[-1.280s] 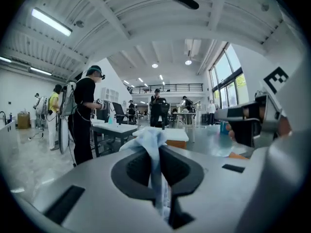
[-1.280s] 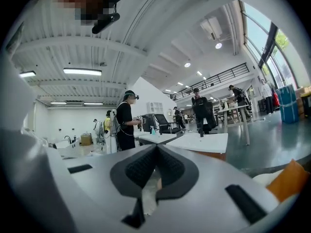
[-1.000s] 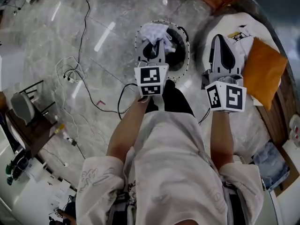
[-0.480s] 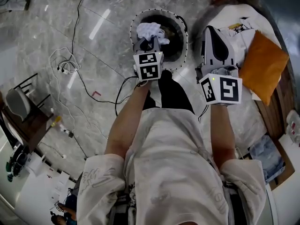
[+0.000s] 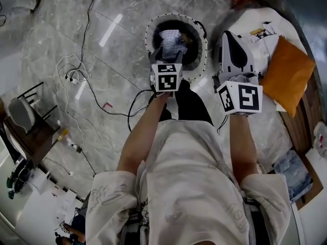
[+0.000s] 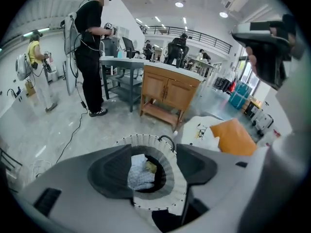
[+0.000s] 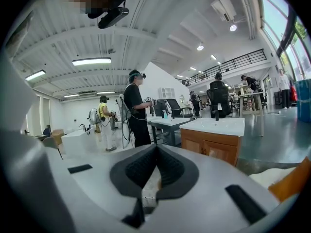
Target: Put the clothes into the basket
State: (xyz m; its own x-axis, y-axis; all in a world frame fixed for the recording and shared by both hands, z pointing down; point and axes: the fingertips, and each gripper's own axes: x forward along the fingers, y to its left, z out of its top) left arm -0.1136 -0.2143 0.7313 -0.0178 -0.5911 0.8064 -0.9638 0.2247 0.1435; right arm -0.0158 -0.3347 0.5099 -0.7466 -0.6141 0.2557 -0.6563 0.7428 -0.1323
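as the left gripper (image 6: 153,166) hangs above the one round white woven basket (image 5: 148,32), its jaws, just sprung wide, grip nothing. one pale crumpled cloth (image 5: 172,39) lies inside the basket, clear of the pads. right gripper (image 5: 231,37) beside it: jaws closed, empty. basket rim sits near a white padded seat (image 5: 255,22) on the right. bare grey marble floor (image 5: 51,40) on the left, one black cable (image 5: 87,45) crossing it. one orange cushion (image 5: 287,75) on the seat.

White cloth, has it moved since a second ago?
Yes. The white cloth has dropped from the left gripper, whose jaws have just been opening and now stand empty, down inside the basket rim.
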